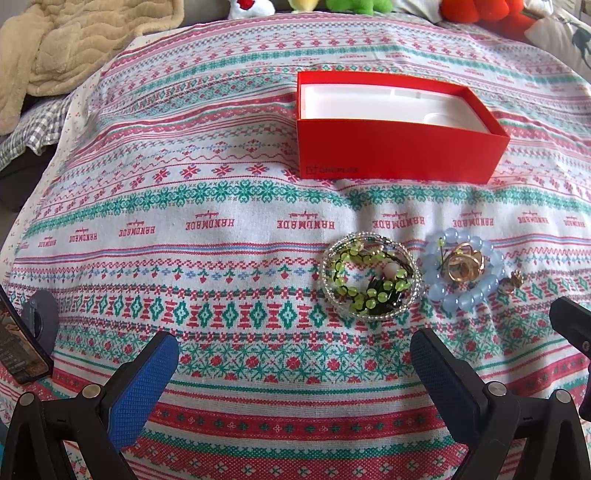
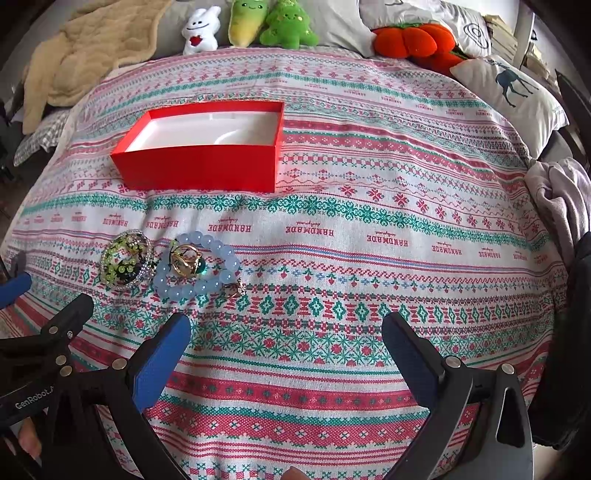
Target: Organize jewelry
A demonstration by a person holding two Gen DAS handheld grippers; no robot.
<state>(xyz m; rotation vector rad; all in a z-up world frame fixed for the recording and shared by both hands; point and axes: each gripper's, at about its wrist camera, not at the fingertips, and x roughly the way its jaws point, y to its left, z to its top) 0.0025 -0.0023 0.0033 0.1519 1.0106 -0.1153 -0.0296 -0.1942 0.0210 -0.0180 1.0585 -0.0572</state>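
An open red box (image 1: 399,155) with a white liner stands on the patterned cloth; it also shows in the right wrist view (image 2: 199,166). In front of it lie a clear-bead bracelet with green beads (image 1: 369,275) (image 2: 127,263), a pale blue bead bracelet (image 1: 463,273) (image 2: 197,267) with gold rings (image 1: 463,264) (image 2: 184,260) inside it, and a small gold piece (image 1: 511,282) (image 2: 236,290) beside it. My left gripper (image 1: 293,354) is open and empty, near the jewelry. My right gripper (image 2: 286,334) is open and empty, to the right of it.
The patterned cloth (image 2: 369,236) covers a bed. Plush toys (image 2: 266,26) and an orange plush (image 2: 413,40) sit at the far edge. A beige blanket (image 1: 74,44) lies far left, a deer pillow (image 2: 513,88) far right, a phone (image 1: 18,347) at the left.
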